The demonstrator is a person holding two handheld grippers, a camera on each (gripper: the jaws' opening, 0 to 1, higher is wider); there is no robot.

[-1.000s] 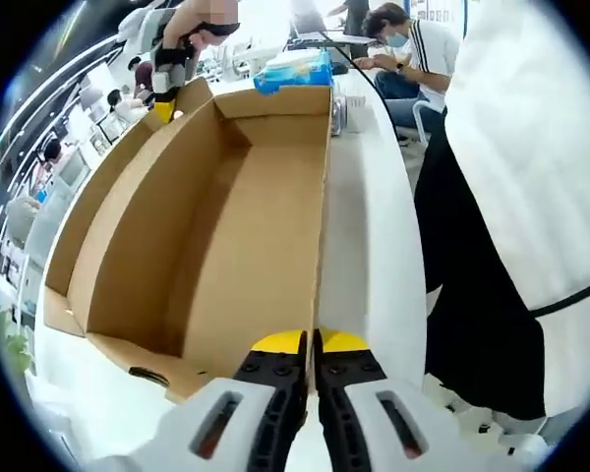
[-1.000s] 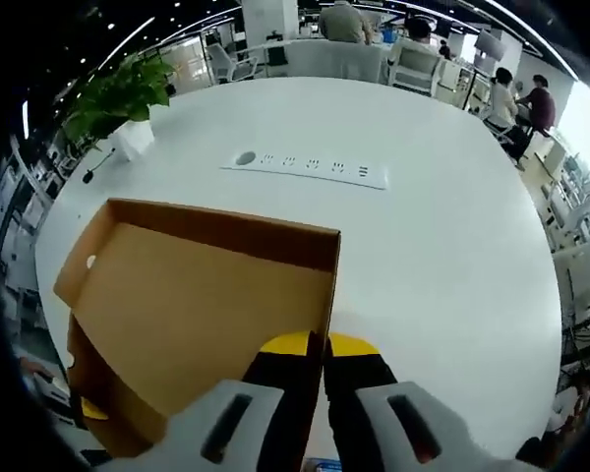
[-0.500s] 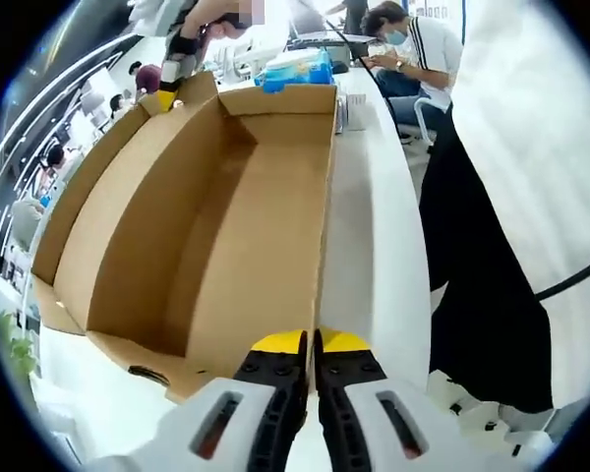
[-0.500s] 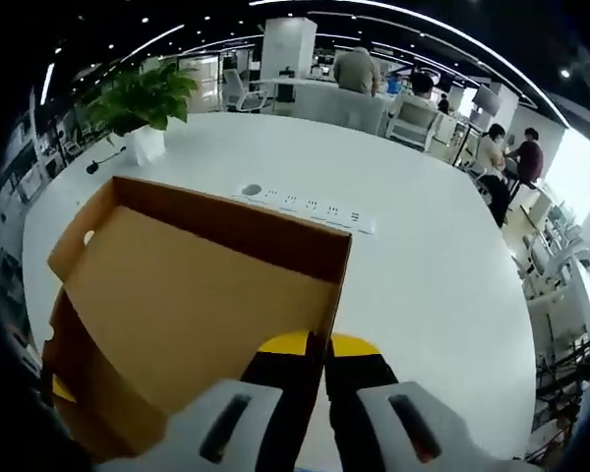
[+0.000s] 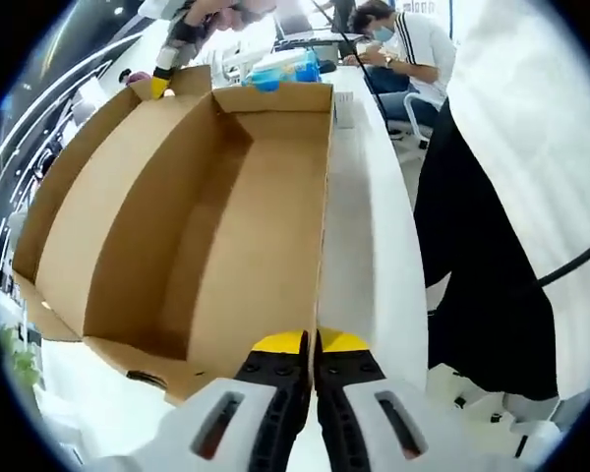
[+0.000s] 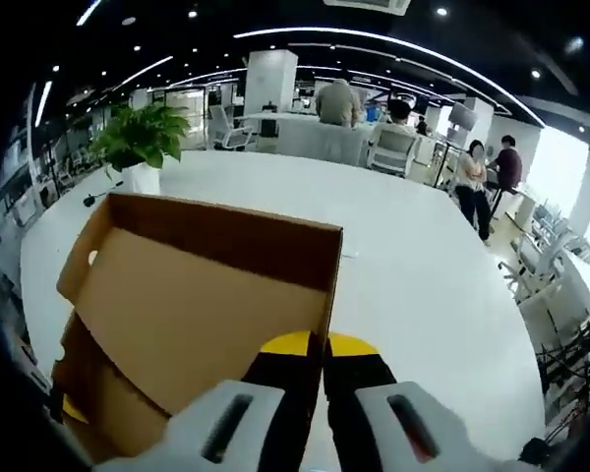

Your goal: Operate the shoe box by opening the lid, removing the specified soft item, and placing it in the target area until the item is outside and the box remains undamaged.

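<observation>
Two grippers, both clamped on cardboard. In the left gripper view, the left gripper (image 5: 313, 342) sits at bottom centre, its yellow-tipped jaws pressed together on the edge of the lid's (image 5: 216, 187) side wall, which runs straight up the middle of the frame. That lid lies open like a shallow tray across the left and centre, brown inside, nothing in it. Up in the upper left corner, the right gripper (image 5: 160, 86) pinches the lid's far corner, a hand above it. Right of the lid runs the white table (image 5: 364, 246); a person in dark trousers and a white top (image 5: 511, 197) stands along the right side. At top centre, just beyond the lid's far wall, something blue (image 5: 280, 71), too small to make out.

Over to the right gripper view: the right gripper (image 6: 324, 344) is at bottom centre, jaws closed tight on the lid's (image 6: 197, 295) right edge. The lid takes up the lower left, tilted up. A potted plant (image 6: 141, 143) stands on the table (image 6: 433, 295) at upper left. The soft item itself, can't spot it for certain.
</observation>
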